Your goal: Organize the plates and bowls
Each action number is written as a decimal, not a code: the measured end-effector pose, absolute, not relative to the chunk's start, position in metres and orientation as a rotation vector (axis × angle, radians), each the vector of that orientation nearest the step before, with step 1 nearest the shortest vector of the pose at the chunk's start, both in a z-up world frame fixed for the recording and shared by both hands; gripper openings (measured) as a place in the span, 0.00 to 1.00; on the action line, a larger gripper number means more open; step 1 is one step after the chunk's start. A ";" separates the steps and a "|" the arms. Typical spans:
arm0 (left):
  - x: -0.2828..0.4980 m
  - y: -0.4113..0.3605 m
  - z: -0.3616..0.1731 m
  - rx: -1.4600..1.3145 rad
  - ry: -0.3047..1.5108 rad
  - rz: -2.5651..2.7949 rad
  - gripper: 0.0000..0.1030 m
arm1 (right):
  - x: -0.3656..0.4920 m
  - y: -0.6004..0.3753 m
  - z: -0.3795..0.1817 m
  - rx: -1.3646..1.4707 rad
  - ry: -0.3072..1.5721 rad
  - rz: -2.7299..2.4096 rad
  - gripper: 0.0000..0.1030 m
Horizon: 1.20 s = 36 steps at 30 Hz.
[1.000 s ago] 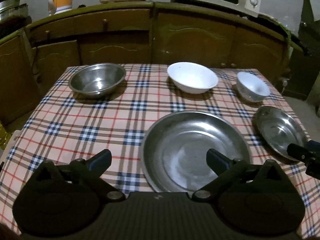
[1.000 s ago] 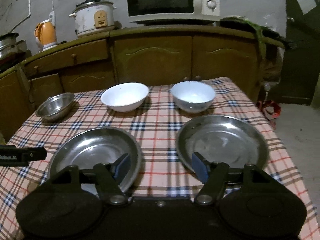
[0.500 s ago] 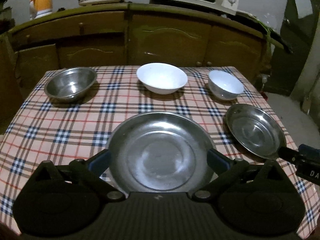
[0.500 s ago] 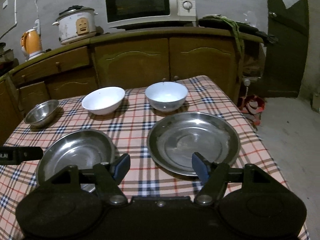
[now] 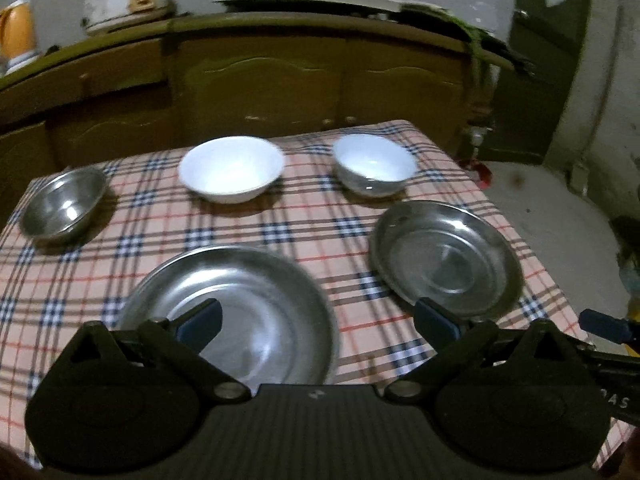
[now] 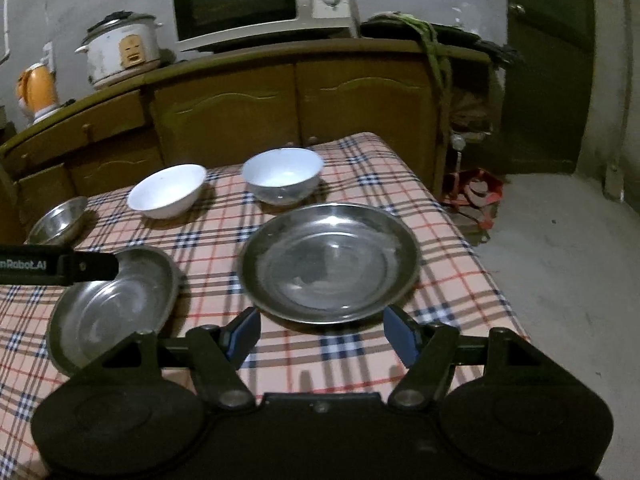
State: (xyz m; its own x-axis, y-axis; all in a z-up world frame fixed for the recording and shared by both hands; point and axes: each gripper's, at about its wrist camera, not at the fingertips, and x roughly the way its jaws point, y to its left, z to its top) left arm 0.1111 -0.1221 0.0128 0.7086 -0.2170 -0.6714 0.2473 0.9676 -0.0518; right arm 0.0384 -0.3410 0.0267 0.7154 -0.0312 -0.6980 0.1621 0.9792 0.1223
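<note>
Two steel plates lie side by side near the front of the checked tablecloth (image 5: 320,224): the left plate (image 5: 228,312) (image 6: 112,308) and the right plate (image 5: 444,256) (image 6: 330,264). Behind them stand a steel bowl (image 5: 62,208) (image 6: 60,220), a wide white bowl (image 5: 232,168) (image 6: 166,190) and a deeper white bowl (image 5: 374,164) (image 6: 282,174). My left gripper (image 5: 316,320) is open and empty, one finger over the left plate, the other at the right plate's near rim. My right gripper (image 6: 320,334) is open and empty just before the right plate.
A brown cabinet (image 6: 280,108) runs behind the table, carrying a microwave (image 6: 260,0), a rice cooker (image 6: 120,48) and an orange kettle (image 6: 36,88). The table's right edge drops to a concrete floor (image 6: 560,260). A dark door (image 6: 548,60) stands at the right.
Both grippers have moved to the right along the table's front. The left plate has slid from between my left fingers towards the left one. The right plate now sits centred before my right gripper.
</note>
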 end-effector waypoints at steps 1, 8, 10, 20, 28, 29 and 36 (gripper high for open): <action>0.112 -0.126 0.013 0.050 0.736 -0.262 1.00 | 0.038 -0.344 0.025 0.181 0.769 -0.113 0.79; 0.117 -0.141 0.012 0.051 0.717 -0.281 1.00 | 0.042 -0.351 0.021 0.181 0.741 -0.106 0.79; 0.120 -0.143 0.011 0.050 0.714 -0.283 1.00 | 0.045 -0.354 0.020 0.177 0.736 -0.108 0.79; 0.144 -0.155 -0.004 0.030 0.752 -0.267 1.00 | 0.070 -0.384 0.014 0.171 0.710 -0.122 0.79; 0.164 -0.173 -0.019 0.041 0.778 -0.258 1.00 | 0.089 -0.410 -0.004 0.199 0.713 -0.141 0.79; 0.166 -0.176 -0.021 0.040 0.783 -0.258 1.00 | 0.091 -0.412 -0.007 0.204 0.716 -0.143 0.79; 0.184 -0.193 -0.035 0.054 0.807 -0.265 1.00 | 0.111 -0.426 -0.028 0.203 0.738 -0.144 0.79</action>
State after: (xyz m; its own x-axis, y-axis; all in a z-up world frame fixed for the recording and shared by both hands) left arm 0.1835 -0.1929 -0.0350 0.6604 -0.2133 -0.7200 0.2543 0.9657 -0.0528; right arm 0.1105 -0.4263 -0.0275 0.7317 -0.0582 -0.6791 0.2007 0.9706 0.1331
